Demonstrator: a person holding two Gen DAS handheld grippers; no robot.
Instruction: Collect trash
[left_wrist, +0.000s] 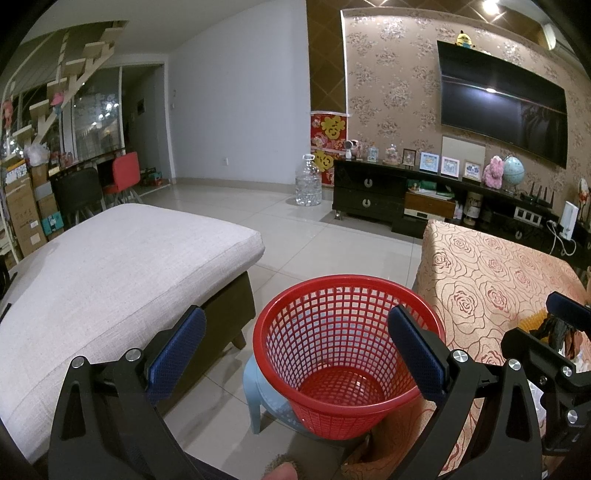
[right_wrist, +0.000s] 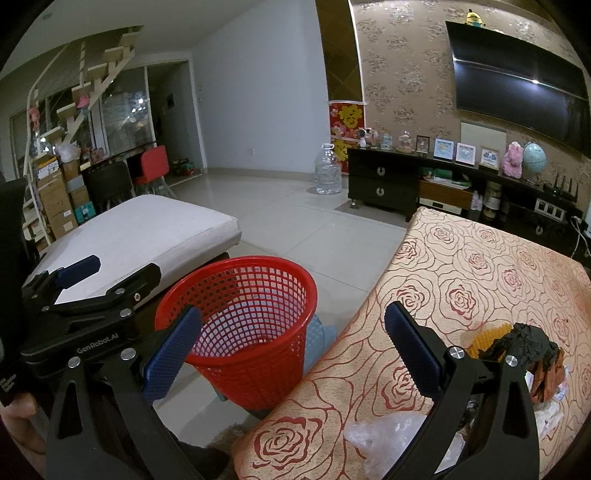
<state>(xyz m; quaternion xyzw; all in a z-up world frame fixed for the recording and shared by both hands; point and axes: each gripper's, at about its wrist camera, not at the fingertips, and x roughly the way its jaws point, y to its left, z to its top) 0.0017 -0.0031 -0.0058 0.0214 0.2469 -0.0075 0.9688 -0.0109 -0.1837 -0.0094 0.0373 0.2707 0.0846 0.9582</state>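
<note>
1. Left gripper (left_wrist: 297, 360): its two blue-padded fingers are spread wide and grip nothing. In the left wrist view they frame the red plastic lattice waste basket (left_wrist: 347, 354) from above.
2. Right gripper (right_wrist: 291, 360): its blue-padded fingers are likewise spread wide and empty, held above the near edge of the table covered with a beige cloth printed with red roses (right_wrist: 480, 273).
3. The basket stands tilted on a pale blue plastic stool (left_wrist: 258, 398), just beside the table edge. Most of the stool is hidden under the basket. The basket's bottom appears bare, though the lattice makes this hard to confirm.
4. Trash lies on the cloth at the right:
   - a crumpled black and orange-red wad of paper (right_wrist: 532, 354), partly hidden behind the right gripper's frame;
   - a yellow spiked piece (right_wrist: 487, 338), only its upper part visible;
   - a clear crumpled plastic film (right_wrist: 384, 435) at the near edge, cut off by the frame and the gripper arm.
   White scraps beside the wad are too cut off to identify.
5. A grey cushioned ottoman (left_wrist: 122, 266) stands to the left of the basket, apart from it.
6. A fingertip shows at the bottom edge of the left wrist view; part of a hand (right_wrist: 18, 417) shows at the left edge of the right wrist view.
</note>
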